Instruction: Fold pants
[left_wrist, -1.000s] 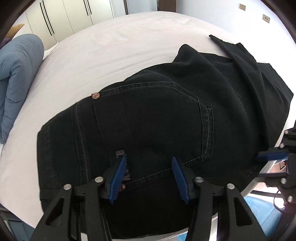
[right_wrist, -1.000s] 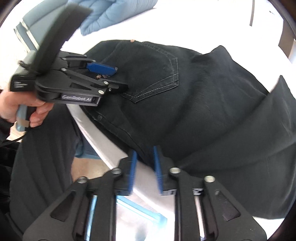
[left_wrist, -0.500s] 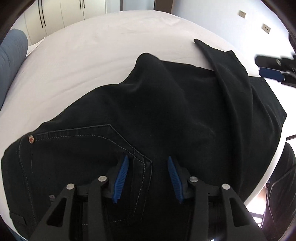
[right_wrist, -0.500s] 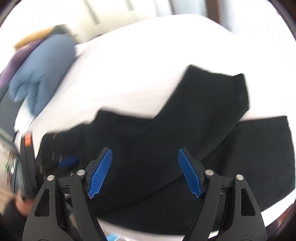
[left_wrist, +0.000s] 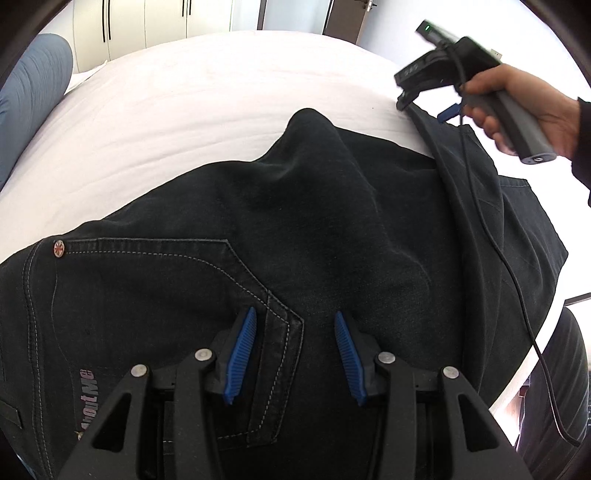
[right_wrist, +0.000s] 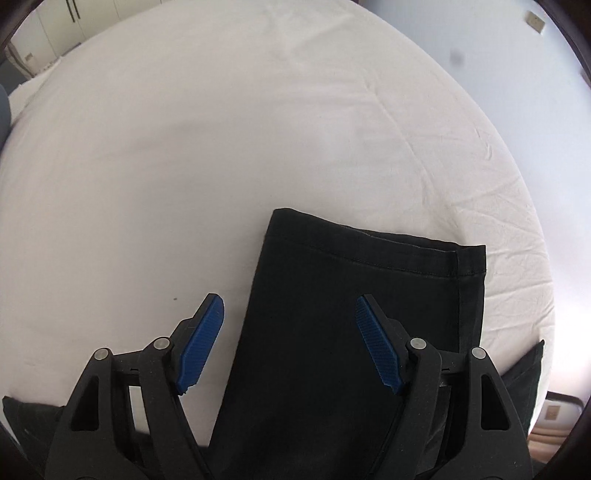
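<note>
Black jeans (left_wrist: 332, 229) lie on a white bed (left_wrist: 184, 110), the seat and back pocket (left_wrist: 155, 295) nearest me, one leg bent back across the other at the right. My left gripper (left_wrist: 295, 354) is open, its blue pads just above the pocket corner. In the left wrist view my right gripper (left_wrist: 428, 99) hovers at the far leg end, held by a hand. In the right wrist view the right gripper (right_wrist: 290, 343) is wide open over the hemmed leg end (right_wrist: 369, 251), empty.
A blue pillow (left_wrist: 33, 92) lies at the bed's left side. White wardrobe doors (left_wrist: 147, 22) stand behind the bed. A black cable (left_wrist: 517, 295) hangs from the right gripper across the jeans. The bed edge (left_wrist: 517, 387) runs at the lower right.
My right gripper swung from the bed edge up to the far leg end and opened wide. My left gripper moved right along the jeans, from the label to the pocket corner.
</note>
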